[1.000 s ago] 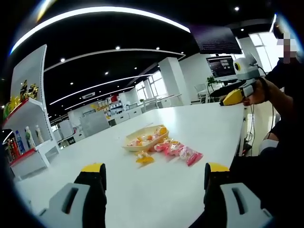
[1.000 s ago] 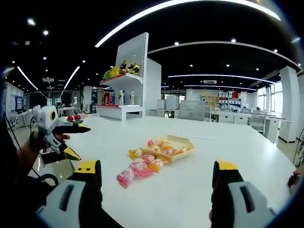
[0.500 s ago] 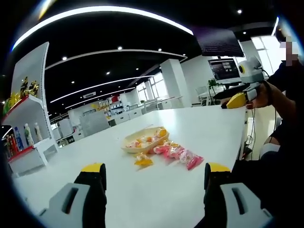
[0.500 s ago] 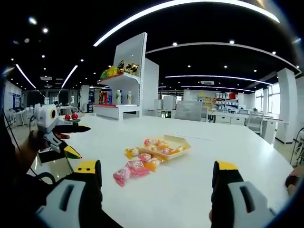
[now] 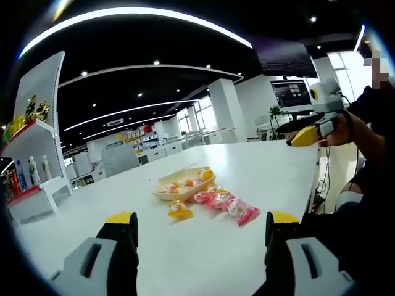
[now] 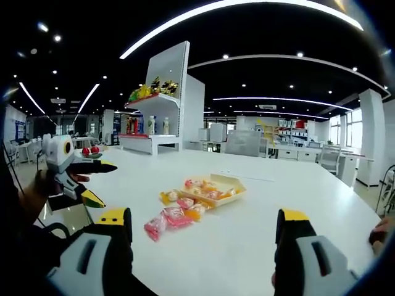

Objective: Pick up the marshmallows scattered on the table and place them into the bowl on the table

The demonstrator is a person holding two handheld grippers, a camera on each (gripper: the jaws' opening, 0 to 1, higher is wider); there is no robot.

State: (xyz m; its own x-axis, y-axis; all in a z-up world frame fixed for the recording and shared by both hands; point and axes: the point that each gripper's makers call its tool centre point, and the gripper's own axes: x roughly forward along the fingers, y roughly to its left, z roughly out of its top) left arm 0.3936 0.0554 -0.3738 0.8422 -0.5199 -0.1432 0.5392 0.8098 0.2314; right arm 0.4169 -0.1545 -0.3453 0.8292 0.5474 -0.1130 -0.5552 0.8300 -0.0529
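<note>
A shallow cream bowl (image 5: 179, 182) (image 6: 216, 190) sits mid-table holding several wrapped marshmallows. More wrapped marshmallows lie beside it: pink ones (image 5: 227, 206) (image 6: 165, 219) and an orange one (image 5: 178, 211) (image 6: 166, 197). My left gripper (image 5: 196, 237) is open and well short of them, above the table's near part. My right gripper (image 6: 203, 237) is open too, equally far back on the opposite side. The right gripper (image 5: 308, 126) shows at the far right of the left gripper view, held by a hand. The left gripper (image 6: 77, 179) shows at the left of the right gripper view.
The white table (image 5: 265, 166) (image 6: 308, 203) is large with rounded edges. A white display shelf (image 6: 157, 120) (image 5: 31, 148) with bottles and snacks stands behind it. A monitor (image 5: 290, 92) stands at the far right. The person's dark sleeve (image 5: 370, 129) is nearby.
Both views have shifted slightly; the bowl and marshmallows sit a little further left and lower in each picture. Nothing on the table has moved. Both grippers stay open.
</note>
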